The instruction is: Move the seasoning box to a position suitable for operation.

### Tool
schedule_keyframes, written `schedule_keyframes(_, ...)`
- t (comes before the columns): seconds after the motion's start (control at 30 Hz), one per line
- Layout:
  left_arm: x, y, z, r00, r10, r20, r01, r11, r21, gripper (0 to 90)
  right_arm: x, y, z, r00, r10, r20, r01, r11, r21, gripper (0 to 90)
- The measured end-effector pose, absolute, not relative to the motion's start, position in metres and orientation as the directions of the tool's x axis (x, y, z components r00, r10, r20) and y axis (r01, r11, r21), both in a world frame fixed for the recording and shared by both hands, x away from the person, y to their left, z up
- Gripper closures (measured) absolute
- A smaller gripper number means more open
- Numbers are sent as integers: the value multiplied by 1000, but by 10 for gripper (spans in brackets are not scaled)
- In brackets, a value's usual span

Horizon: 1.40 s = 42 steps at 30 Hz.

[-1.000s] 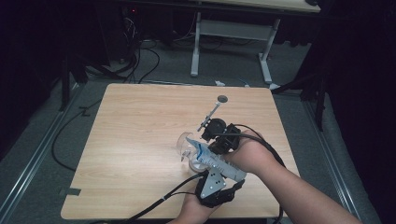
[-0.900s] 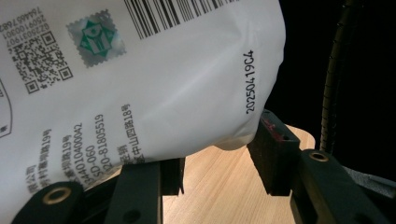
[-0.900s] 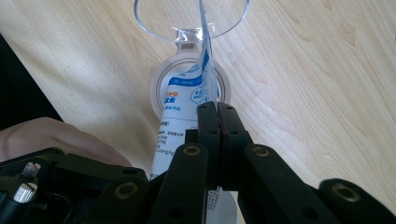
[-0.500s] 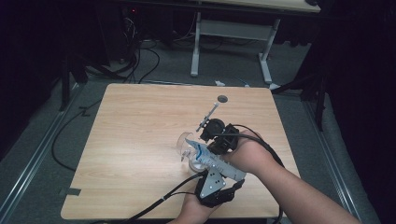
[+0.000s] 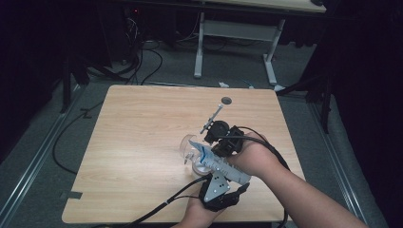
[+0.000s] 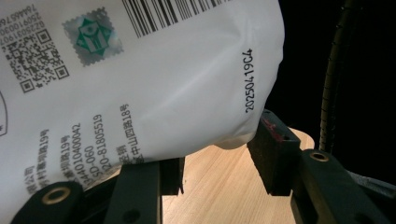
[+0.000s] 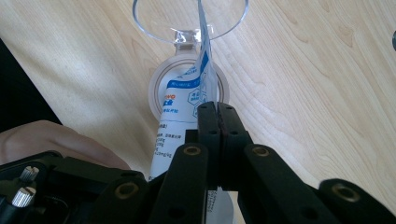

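Low in the middle of the frame, the right gripper (image 7: 217,109) pinches the top of a white bag (image 6: 140,74) over a clear cup (image 5: 190,147) on the desk (image 5: 138,128), the left gripper's (image 6: 217,163) fingers hold its other end, so pouring looks next, needing a tilt.

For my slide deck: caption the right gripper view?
Right claw shut on a white printed plastic pouch above a clear plastic container.
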<state>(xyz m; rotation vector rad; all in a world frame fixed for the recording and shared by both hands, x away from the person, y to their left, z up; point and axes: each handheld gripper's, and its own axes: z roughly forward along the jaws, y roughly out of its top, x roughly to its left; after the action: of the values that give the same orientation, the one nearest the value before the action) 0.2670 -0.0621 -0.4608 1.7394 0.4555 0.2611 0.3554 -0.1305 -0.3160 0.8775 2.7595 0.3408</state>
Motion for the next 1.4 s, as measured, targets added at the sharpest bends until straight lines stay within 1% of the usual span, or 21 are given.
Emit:
schedule_keyframes(0.83, 268, -61, -457, 895, 440, -76, 159, -155, 975, 580, 354, -128, -314, -796, 586, -150, 531, 796, 290, 900)
schedule_keyframes(1.4, 265, -57, -469, 899, 434, -53, 145, -180, 973, 575, 353, -130, -316, -799, 586, -137, 532, 794, 292, 900)
